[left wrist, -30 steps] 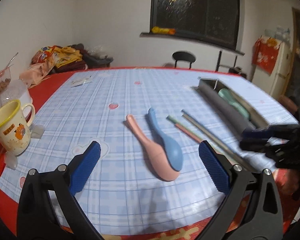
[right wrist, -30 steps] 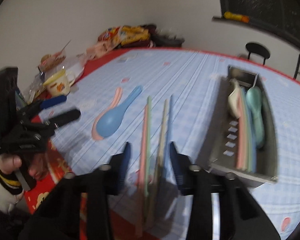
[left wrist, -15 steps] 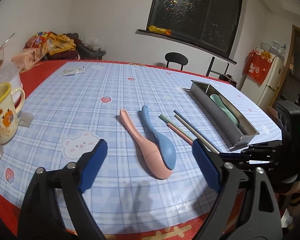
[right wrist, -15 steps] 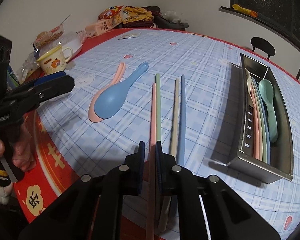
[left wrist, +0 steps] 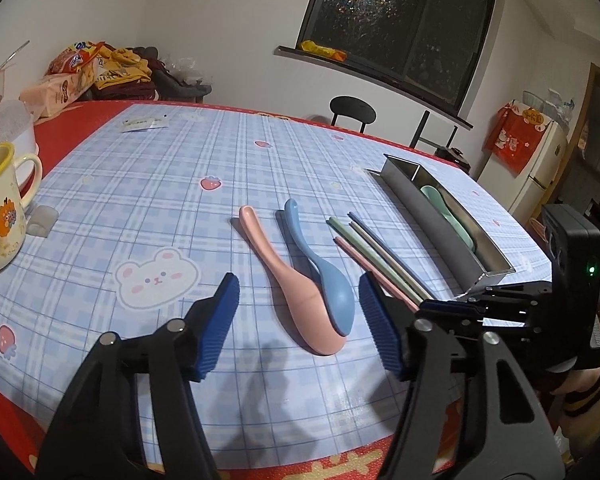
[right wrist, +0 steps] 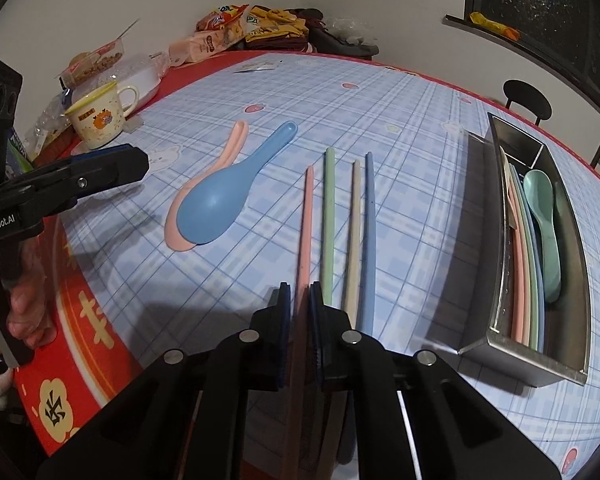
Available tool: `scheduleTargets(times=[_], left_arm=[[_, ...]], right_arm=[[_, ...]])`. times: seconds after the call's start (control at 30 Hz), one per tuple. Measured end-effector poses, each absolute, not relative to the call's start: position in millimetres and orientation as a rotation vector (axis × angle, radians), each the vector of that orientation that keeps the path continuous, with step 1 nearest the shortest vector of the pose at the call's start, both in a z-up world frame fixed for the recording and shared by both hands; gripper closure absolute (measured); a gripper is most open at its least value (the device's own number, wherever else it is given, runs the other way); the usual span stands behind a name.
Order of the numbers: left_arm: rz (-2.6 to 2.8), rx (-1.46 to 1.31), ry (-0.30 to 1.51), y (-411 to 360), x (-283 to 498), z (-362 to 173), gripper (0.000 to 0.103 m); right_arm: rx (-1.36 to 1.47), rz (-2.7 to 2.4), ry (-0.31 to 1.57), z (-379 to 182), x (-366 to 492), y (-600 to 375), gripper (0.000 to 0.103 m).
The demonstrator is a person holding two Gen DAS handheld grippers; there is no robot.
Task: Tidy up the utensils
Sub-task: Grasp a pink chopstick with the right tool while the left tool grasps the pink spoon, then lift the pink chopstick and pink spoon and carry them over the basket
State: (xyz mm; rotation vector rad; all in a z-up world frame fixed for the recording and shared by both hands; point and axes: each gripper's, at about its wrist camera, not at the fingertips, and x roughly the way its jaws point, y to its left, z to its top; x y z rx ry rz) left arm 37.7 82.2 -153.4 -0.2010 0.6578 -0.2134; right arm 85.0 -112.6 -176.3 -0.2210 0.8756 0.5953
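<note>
In the left wrist view, the left gripper point(left wrist: 298, 322) hangs low over the plaid tablecloth point(left wrist: 148, 208) with its blue pads closing; the bowls of the pink spoon point(left wrist: 288, 290) and the blue spoon point(left wrist: 320, 268) lie in the gap between them, untouched by either pad. The two spoons lie overlapping, handles running toward 11 o'clock. At 3 o'clock from them lie the loose chopsticks, and beyond those, toward 2 o'clock, sits the steel utensil tray point(left wrist: 440, 232) with a mint-green spoon point(left wrist: 446, 212) inside. A yellow-rimmed mug point(left wrist: 0, 208) stands at the far 9 o'clock edge. The danger here, as I judge it, is that the closing pads catch both spoons at once, or only clip the blue one's rim so it skids off the pink one. In the right wrist view, the right gripper point(right wrist: 299, 320) is pressed together on the near end of the pink chopstick point(right wrist: 305, 236), which runs away toward 12 o'clock. Just beside it at 3 o'clock lie the green chopstick point(right wrist: 329, 216), the beige chopstick point(right wrist: 353, 232) and the blue chopstick point(right wrist: 369, 232). The tray sits at 3 o'clock, already holding chopsticks and the spoon. With the grip at the very end, the long stick could pivot or droop when lifted, and its far tip might knock the green one or strike the tray wall. The left gripper waits at 9 o'clock.
</note>
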Motion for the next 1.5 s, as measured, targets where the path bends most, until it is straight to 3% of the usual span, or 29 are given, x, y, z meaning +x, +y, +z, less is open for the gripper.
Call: scheduleTargets(times=[0.27, 0.63, 0.73, 1.33, 1.4, 1.5], left_arm=[[-0.231, -0.205, 0.73, 79, 49, -162, 0.062], [-0.212, -0.228, 0.871, 79, 75, -174, 0.062], [-0.198, -0.273, 0.888, 87, 83, -170, 0.069], [-0.15, -0.256, 0.947, 59, 108, -180, 0.068], [-0.156, -0.247, 0.947, 57, 107, -180, 0.07], [-0.162, -0.211, 0.934, 52, 100, -176, 0.085]], right_arm=[[-0.139, 0.626, 0.894, -177, 91, -122, 0.096], [-0.12, 0.632, 0.899, -178, 94, -125, 0.096], [-0.107, 0.638, 0.902, -178, 94, -126, 0.096], [-0.103, 0.642, 0.902, -178, 93, -127, 0.096], [-0.099, 0.644, 0.902, -178, 93, -127, 0.096], [-0.091, 0.648, 0.904, -178, 93, -129, 0.096]])
